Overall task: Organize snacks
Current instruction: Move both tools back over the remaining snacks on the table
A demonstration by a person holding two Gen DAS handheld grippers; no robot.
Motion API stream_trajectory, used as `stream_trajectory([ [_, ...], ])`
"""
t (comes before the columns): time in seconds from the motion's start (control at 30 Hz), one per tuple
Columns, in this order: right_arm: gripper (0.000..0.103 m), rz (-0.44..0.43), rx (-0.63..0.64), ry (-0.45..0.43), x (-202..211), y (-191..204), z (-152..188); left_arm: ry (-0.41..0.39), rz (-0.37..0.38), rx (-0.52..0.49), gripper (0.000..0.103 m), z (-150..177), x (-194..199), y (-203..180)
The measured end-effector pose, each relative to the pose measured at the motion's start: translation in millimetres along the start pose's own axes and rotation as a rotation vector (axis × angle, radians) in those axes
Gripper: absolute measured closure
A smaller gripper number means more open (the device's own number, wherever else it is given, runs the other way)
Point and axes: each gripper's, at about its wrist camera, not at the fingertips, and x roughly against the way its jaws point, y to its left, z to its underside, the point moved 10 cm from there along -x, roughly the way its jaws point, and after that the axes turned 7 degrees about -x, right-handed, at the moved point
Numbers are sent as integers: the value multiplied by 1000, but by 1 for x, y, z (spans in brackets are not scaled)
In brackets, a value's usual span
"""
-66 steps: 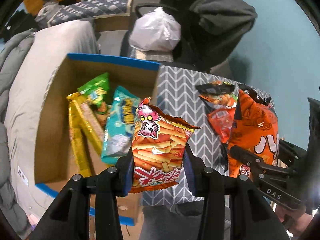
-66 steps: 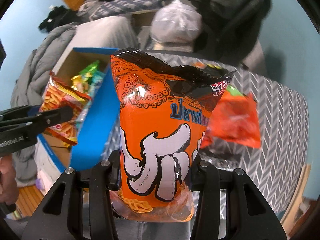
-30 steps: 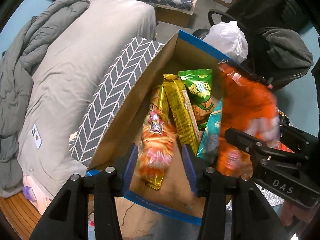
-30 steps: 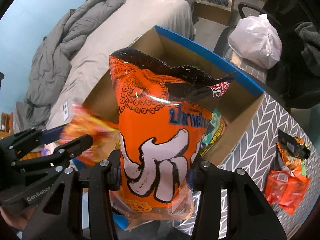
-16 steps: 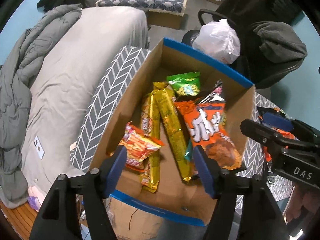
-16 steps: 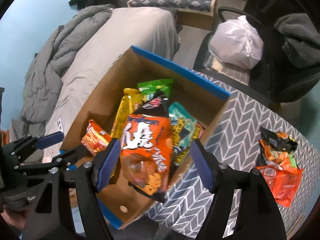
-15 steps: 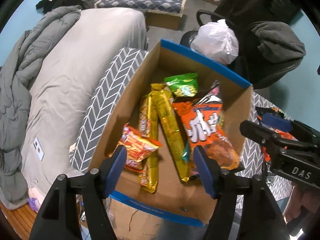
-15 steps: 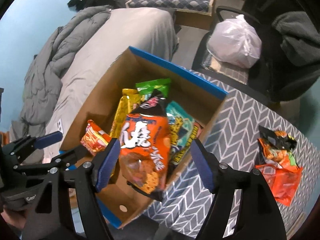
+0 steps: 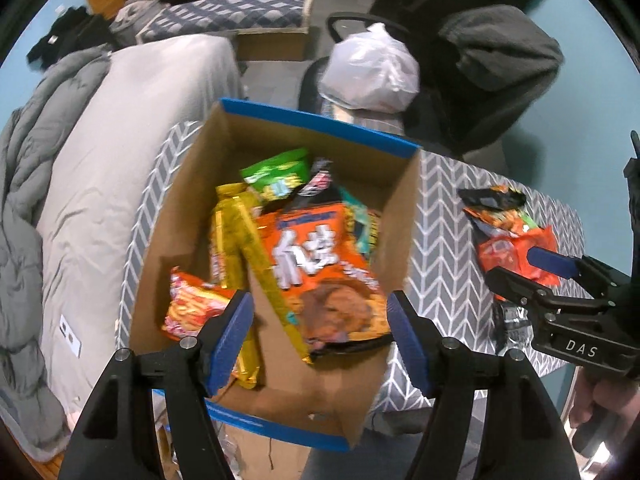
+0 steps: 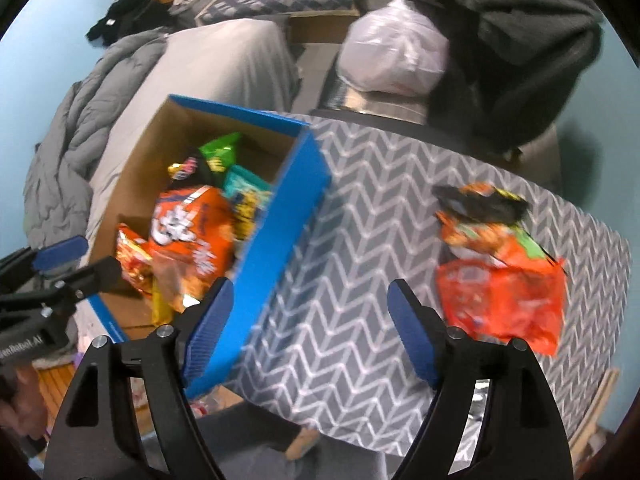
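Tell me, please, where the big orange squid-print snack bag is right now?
In the left wrist view the orange snack bag lies inside the cardboard box, right of the yellow packs and below the green bag.

A bed (image 9: 132,128) with a pale grey sheet runs past the counter's left edge, a rumpled grey duvet (image 9: 20,216) heaped along its far side. Beyond the counter's back edge, a white plastic bag (image 9: 370,72) sits on a chair, beside a dark grey garment (image 9: 500,44).
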Motion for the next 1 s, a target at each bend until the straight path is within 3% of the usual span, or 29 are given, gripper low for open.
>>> stream_trajectory([
  [0.47,23,48,11,23,14,-100,45,36,42,-188,32,1,-11,-97],
  [0.83,23,-1,221,82,3,-136,79,108,32,-307,30,28,-46,-160],
  [1.0,23,-18,339,134,-10,-145,95,150,24,-310,30,47,-64,-178],
])
